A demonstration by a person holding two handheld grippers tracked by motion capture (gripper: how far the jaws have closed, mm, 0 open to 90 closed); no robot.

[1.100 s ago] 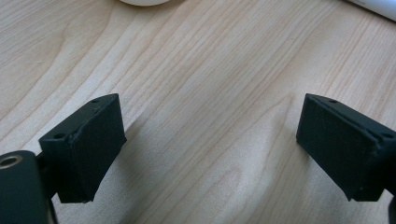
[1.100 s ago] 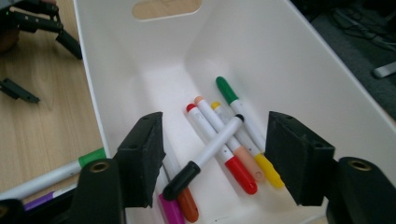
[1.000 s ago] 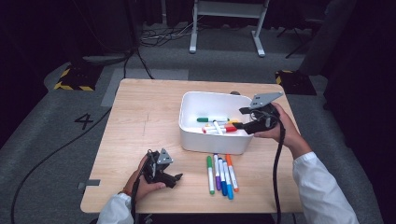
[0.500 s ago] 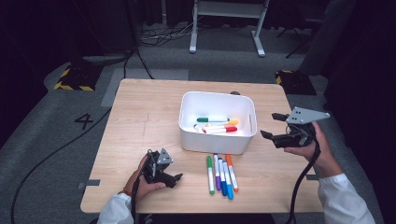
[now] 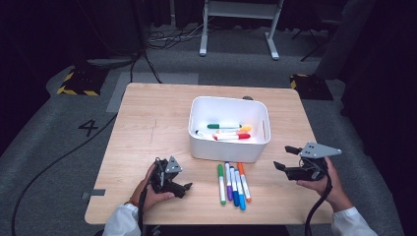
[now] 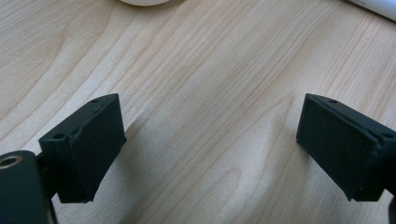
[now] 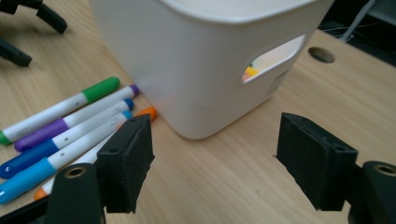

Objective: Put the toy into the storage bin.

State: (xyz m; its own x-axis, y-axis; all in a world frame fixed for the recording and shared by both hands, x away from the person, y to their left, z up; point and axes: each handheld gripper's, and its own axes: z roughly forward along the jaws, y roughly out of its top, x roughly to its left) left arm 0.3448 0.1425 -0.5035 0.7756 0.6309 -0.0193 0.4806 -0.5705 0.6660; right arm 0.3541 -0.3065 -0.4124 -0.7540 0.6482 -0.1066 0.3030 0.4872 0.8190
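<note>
Where they lie, markers [image 5: 234, 183] – lengthwise, caps toward bin [image 5: 229, 150]

markers [image 5: 232, 182] before bin [image 5: 228, 147], on table [image 5: 147, 128]

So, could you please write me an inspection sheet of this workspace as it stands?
Surface: wooden table, level, a round hole near its far edge.
Job's things: white bin holding green, yellow, red and a white marker; five markers side by side on the table in front of it: green, purple, blue, light blue, orange.
Clutter: nothing seen.
Grippers: left gripper open on the table, nothing between its jaws; right gripper open, empty, off the bin's right side, its jaws just closing slightly.
Cables: one trails from each gripper; more lie on the floor.
Surroundings: grey floor, a "4" mark, hazard-striped blocks, a white stand behind.
</note>
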